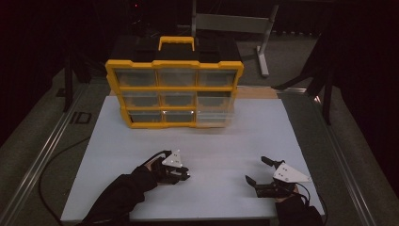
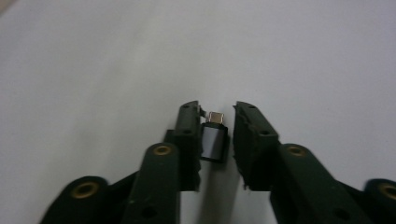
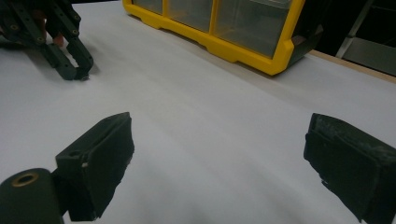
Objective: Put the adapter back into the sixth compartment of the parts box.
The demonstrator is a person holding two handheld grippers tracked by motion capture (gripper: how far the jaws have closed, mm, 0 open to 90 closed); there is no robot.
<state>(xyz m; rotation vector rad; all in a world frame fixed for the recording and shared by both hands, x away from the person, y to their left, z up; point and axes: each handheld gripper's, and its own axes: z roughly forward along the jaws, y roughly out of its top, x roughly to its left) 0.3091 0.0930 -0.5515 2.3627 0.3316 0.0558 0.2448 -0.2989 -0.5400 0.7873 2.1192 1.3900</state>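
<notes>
Left gripper [image 2: 215, 126], seen along its 2 black jaws in the left gripper view: a small dark adapter plug with a silver metal connector tip [image 2: 215, 140] sits between the pads. The left pad lies against the plug's side; the right pad is just beside it, and contact there cannot be told for certain. The jaws stand nearly together, clenched about the plug. The plug rests on the pale grey-white board [image 2: 303, 60], connector tip pointing away from the hand, with bare board ahead of it and to both sides.

High view: the left gripper [image 1: 181, 173] is low on the board, left of centre, near the front edge, borne by a black-gloved hand [image 1: 141, 176]. The right gripper [image 1: 258, 172] lies well apart from it, near the board's front right corner, jaws spread wide and released, nothing between them. A broad open band of board separates both grippers from the yellow plastic organiser case with 9 clear drawers in 3 rows [image 1: 174, 88], which stands upright at the far edge, black carry handle on top.

Right gripper view: the right gripper's [image 3: 219, 154] jaws frame bare board; the case's yellow lower rim [image 3: 243, 53] runs across the far side, and the left gripper [image 3: 74, 65] touches down at upper left.
</notes>
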